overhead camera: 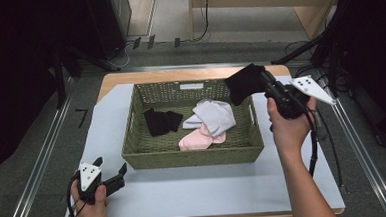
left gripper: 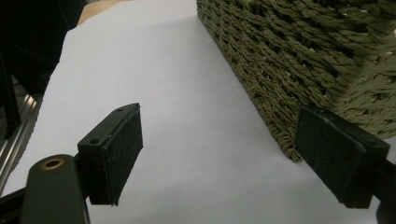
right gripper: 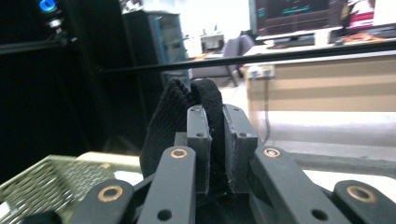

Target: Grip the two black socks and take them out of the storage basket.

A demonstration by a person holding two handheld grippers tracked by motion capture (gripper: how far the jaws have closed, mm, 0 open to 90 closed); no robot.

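right claw [overhead camera: 266,84] pinches a black sock [overhead camera: 245,83], jaws closed on a thin fold, sock hanging ahead of it over the far right corner of the basket [overhead camera: 191,156]. risk: grip is only on an edge, so the sock may slip out and land on the rim or outside on the bench [overhead camera: 195,193]. left claw [overhead camera: 112,175] open, holding nothing, basket wall just beside its right jaw, could bump it. other socks lie in the basket below.

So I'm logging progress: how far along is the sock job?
In the basket lie a black sock, a grey one and a pink one. The right claw holds another black sock above the far right corner. The left claw is open and idle. Which way socks are going is unclear.
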